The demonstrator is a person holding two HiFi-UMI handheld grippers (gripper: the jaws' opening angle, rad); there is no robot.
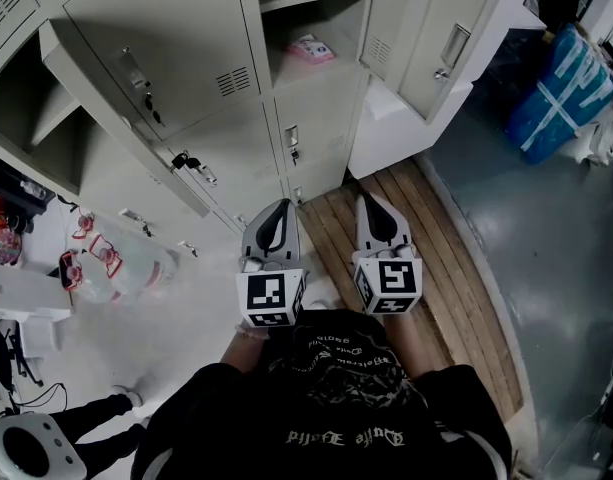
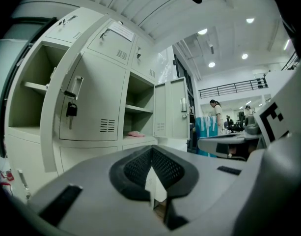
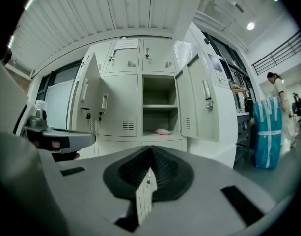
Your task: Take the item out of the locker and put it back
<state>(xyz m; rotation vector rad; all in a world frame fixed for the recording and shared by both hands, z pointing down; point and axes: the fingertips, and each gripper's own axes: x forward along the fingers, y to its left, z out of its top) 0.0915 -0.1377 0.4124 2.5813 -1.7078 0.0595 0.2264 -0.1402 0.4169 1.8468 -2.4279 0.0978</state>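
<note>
The left gripper [image 1: 274,220] is hanging level at the left over the pale floor, its jaws resting together with nothing between them, and it is pointing toward the grey locker [image 1: 196,58]. Ahead of it, past a closed door with keys dangling from its lock, one compartment is standing open, and the pink item [image 1: 311,48] is lying on that compartment's bottom shelf, close to the front edge and well apart from both grippers. The right gripper [image 1: 379,218] is hovering just beside the left one, over the wooden boards [image 1: 426,258], with its jaws likewise pressed shut and empty, facing the same open compartment. Farther right, the compartment's door [image 1: 426,38] is swinging wide, leaving the way in clear. The item is looking small, flat and soft, probably a light pouch or packet that is likely giving under pressure. A gentle pinch on its near edge is seeming the safest hold, since a hard squeeze is risking crushing it or pushing it deeper.
</note>
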